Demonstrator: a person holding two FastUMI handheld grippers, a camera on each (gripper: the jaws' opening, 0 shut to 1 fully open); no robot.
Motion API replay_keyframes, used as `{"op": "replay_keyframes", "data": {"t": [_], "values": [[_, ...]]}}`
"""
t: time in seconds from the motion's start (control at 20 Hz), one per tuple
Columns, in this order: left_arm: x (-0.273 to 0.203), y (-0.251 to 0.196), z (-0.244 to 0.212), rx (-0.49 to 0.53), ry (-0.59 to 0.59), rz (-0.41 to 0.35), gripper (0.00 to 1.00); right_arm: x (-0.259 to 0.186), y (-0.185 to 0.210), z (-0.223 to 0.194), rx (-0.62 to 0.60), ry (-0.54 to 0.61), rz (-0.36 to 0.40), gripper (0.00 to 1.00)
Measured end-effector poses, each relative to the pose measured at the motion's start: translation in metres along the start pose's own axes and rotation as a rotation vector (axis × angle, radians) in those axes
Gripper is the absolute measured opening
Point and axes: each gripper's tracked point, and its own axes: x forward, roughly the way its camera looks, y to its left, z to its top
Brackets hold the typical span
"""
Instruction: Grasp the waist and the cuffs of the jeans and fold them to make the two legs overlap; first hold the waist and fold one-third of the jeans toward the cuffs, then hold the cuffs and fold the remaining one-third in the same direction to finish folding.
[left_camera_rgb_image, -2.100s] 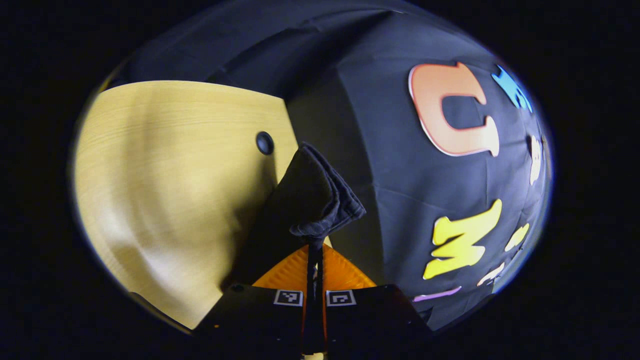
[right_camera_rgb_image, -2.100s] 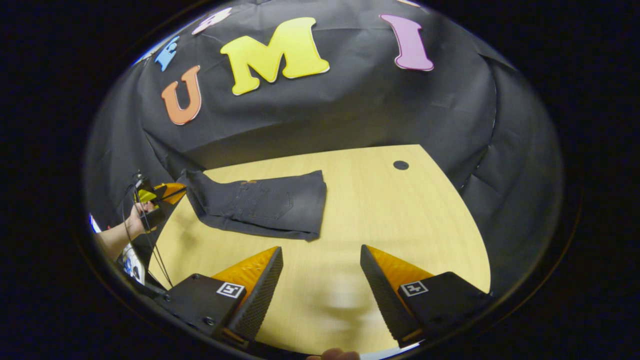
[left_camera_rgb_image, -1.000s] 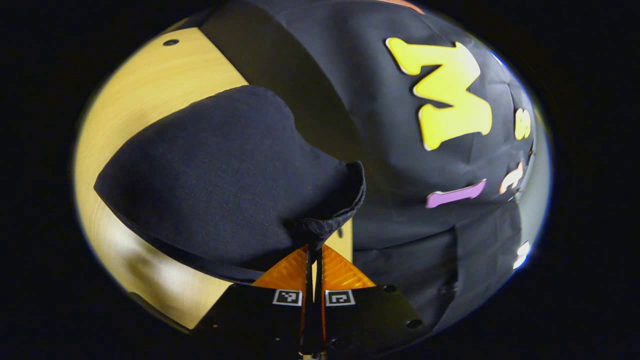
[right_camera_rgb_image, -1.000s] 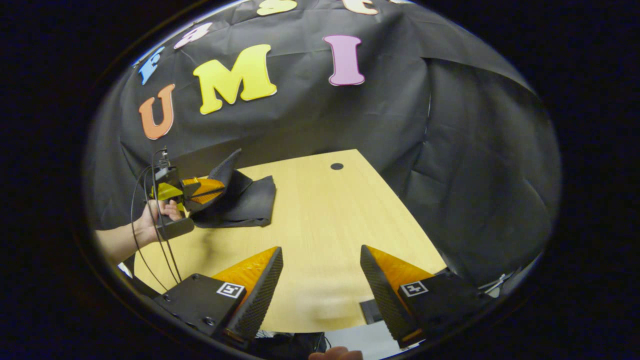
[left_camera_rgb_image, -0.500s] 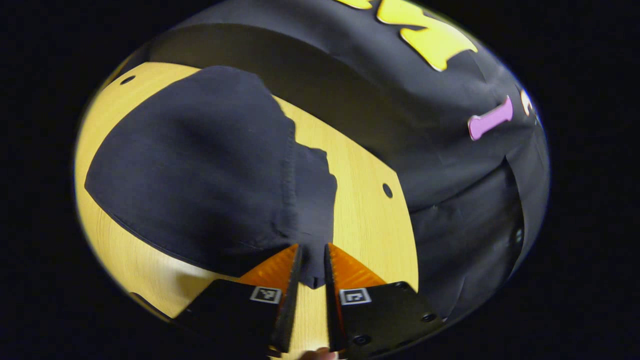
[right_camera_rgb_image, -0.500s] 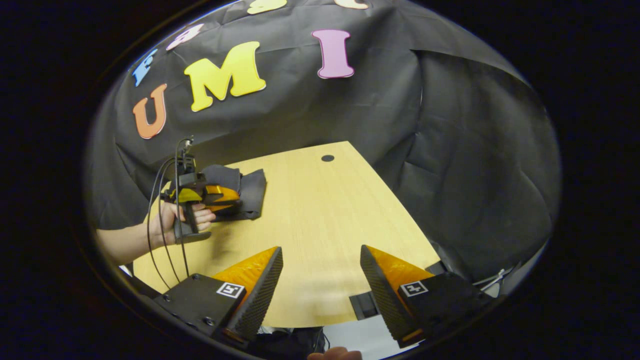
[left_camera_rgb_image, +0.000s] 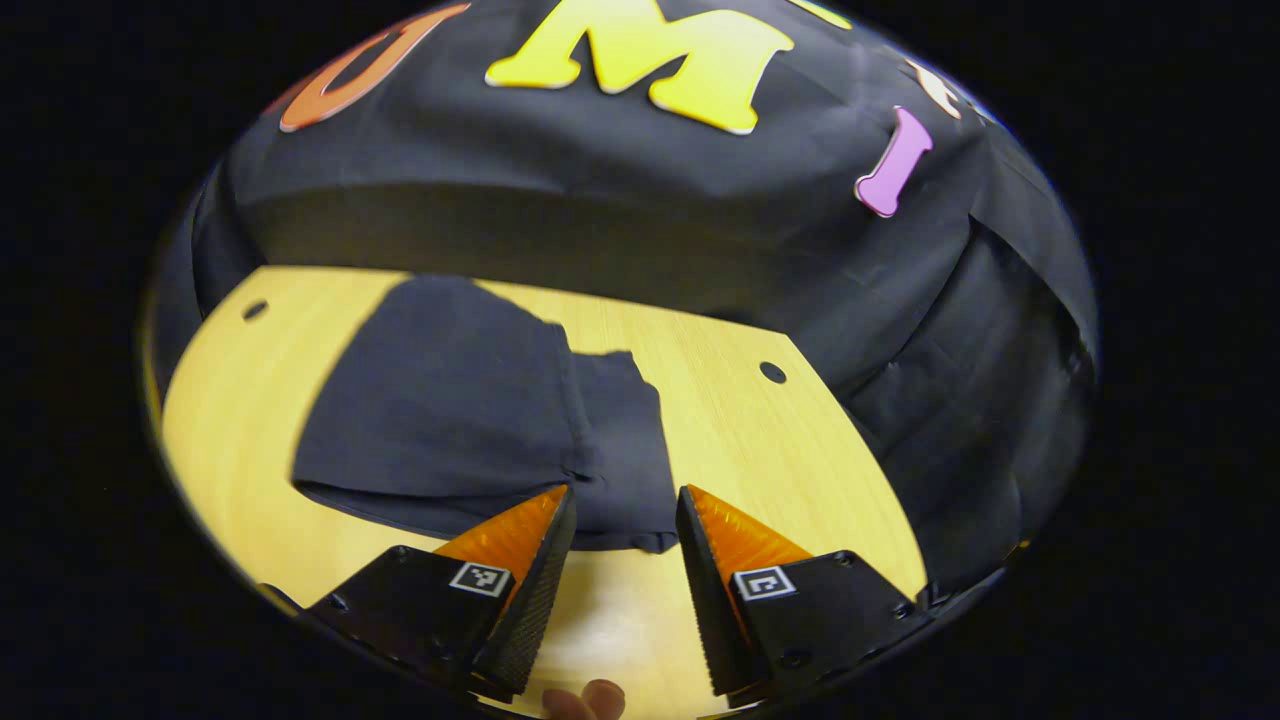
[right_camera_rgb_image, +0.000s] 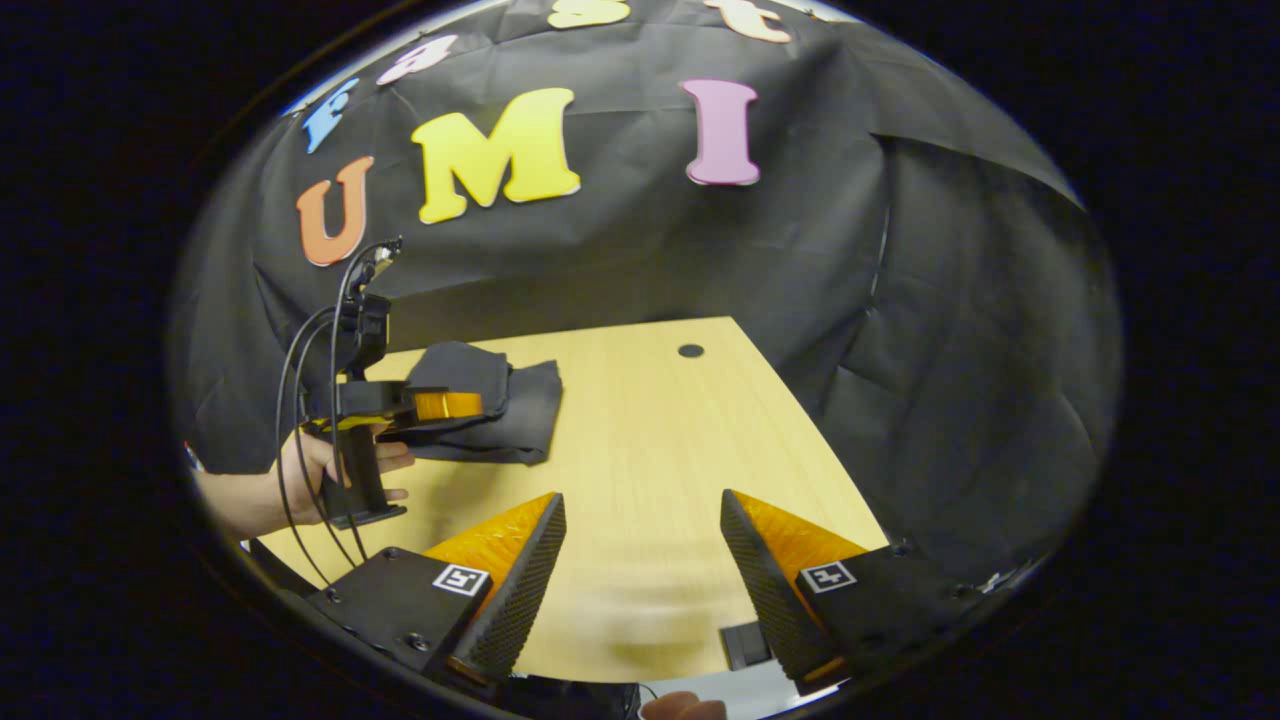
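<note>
My left gripper (left_camera_rgb_image: 620, 500) is released, its two fingers spread apart with nothing between them, hovering just at the near edge of the jeans (left_camera_rgb_image: 470, 420). The jeans lie folded into a dark, compact bundle on the wooden table (left_camera_rgb_image: 790, 460), toward its far left side as I see it from my right gripper view, close to the booth's black wall. One layer sits on top, and a lower layer sticks out beyond it to the right (the edges do not line up neatly). In the right gripper view, my hand (right_camera_rgb_image: 330, 465) holds the left gripper's handle, with black cables (right_camera_rgb_image: 300, 380) looping up from it, and the jeans (right_camera_rgb_image: 500, 400) lie just past its fingers. My right gripper (right_camera_rgb_image: 640, 510) is also released, fingers wide apart over bare tabletop, well apart from the jeans. A small round hole (right_camera_rgb_image: 690, 351) shows near the table's far edge.
</note>
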Motion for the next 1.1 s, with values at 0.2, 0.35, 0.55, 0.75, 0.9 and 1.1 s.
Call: {"op": "replay_keyframes", "data": {"t": [0.2, 0.35, 0.55, 0.75, 0.9, 1.1], "values": [[-0.051, 0.016, 0.050, 0.118, -0.174, 0.071, 0.86, 0.001, 0.054, 0.038, -0.063, -0.092, 0.077, 0.97], [-0.089, 0.019, 0.073, 0.141, -0.271, 0.125, 0.89, -0.010, 0.094, 0.077, -0.085, -0.207, 0.119, 0.97], [-0.129, 0.029, 0.092, 0.114, -0.393, 0.174, 0.89, -0.029, 0.136, 0.117, -0.081, -0.350, 0.136, 0.94], [-0.167, 0.036, 0.104, 0.145, -0.491, 0.191, 0.89, -0.043, 0.161, 0.125, -0.083, -0.415, 0.116, 0.94], [-0.196, 0.045, 0.110, 0.129, -0.529, 0.199, 0.90, -0.054, 0.178, 0.123, -0.102, -0.454, 0.111, 0.97], [-0.212, 0.051, 0.108, 0.129, -0.558, 0.214, 0.90, -0.070, 0.192, 0.121, -0.120, -0.512, 0.086, 0.94]]}}
